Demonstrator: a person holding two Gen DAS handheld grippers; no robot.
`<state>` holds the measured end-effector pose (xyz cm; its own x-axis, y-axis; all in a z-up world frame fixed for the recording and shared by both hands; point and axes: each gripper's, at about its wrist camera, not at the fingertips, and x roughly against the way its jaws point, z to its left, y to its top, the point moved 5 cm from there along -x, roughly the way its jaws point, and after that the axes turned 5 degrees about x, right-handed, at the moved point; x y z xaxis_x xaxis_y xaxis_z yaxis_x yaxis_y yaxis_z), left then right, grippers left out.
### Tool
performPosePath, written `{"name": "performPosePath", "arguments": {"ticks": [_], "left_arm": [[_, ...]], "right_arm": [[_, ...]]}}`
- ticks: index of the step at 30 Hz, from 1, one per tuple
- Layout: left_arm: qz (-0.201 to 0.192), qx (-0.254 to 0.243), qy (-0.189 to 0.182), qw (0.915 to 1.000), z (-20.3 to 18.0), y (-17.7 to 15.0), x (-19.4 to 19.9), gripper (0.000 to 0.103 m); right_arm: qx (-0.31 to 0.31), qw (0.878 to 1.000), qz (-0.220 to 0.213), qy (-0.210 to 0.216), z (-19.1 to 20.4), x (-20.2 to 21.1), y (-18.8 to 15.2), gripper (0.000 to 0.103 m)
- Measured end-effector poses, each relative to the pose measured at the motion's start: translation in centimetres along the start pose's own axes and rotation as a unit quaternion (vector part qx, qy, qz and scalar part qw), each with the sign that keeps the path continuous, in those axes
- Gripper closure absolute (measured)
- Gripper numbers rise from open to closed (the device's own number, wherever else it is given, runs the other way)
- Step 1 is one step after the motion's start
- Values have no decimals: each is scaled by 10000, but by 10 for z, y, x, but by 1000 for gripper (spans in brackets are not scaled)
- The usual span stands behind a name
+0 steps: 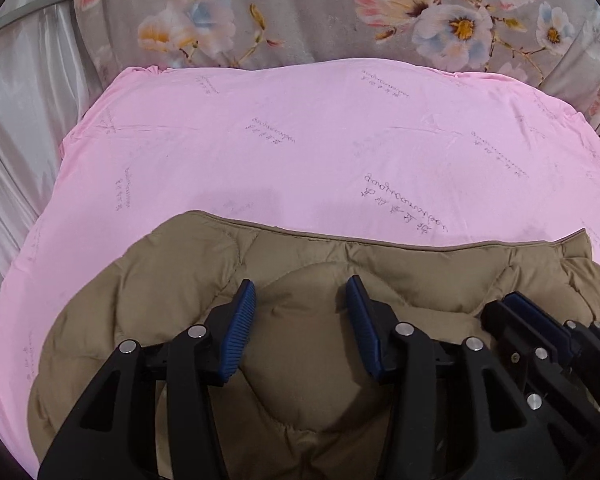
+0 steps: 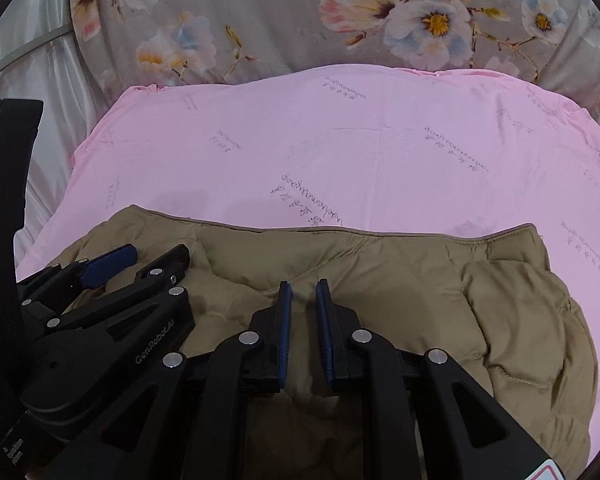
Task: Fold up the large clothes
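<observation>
A tan quilted puffer jacket (image 1: 380,276) lies on a pink printed sheet (image 1: 300,152), its bound hem along the far side. My left gripper (image 1: 302,300) stands over the jacket's left half, its blue pads (image 1: 242,320) about half apart and pressed on a puffed fold that bulges up between them. It shows from the side as the left gripper (image 2: 140,260) in the right wrist view. My right gripper (image 2: 303,296) hovers over the jacket (image 2: 420,280) close beside it. Its jaws leave a narrow gap with tan fabric showing low in it. I see no pad pressing there.
The pink sheet (image 2: 380,152) covers a bed with open room beyond the hem. A grey floral quilt (image 1: 300,12) lies bunched at the far end. Pale satin fabric (image 1: 24,128) hangs along the left side.
</observation>
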<state>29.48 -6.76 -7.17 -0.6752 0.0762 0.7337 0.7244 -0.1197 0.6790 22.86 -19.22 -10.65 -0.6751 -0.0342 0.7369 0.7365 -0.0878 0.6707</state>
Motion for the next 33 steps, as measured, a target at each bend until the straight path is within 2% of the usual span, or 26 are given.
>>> {"name": "performPosePath", "arguments": {"ticks": [10,33], "left_arm": [[-171,1,74,9998,-2,-8,-14,52],[-187,-9,80,9998,-2,-9,-18,51]], "right_arm": [[-183,9997,-60,126,-1,-13,-8,90],[-250,9995,-98,146,-1,-15,-10,91]]}}
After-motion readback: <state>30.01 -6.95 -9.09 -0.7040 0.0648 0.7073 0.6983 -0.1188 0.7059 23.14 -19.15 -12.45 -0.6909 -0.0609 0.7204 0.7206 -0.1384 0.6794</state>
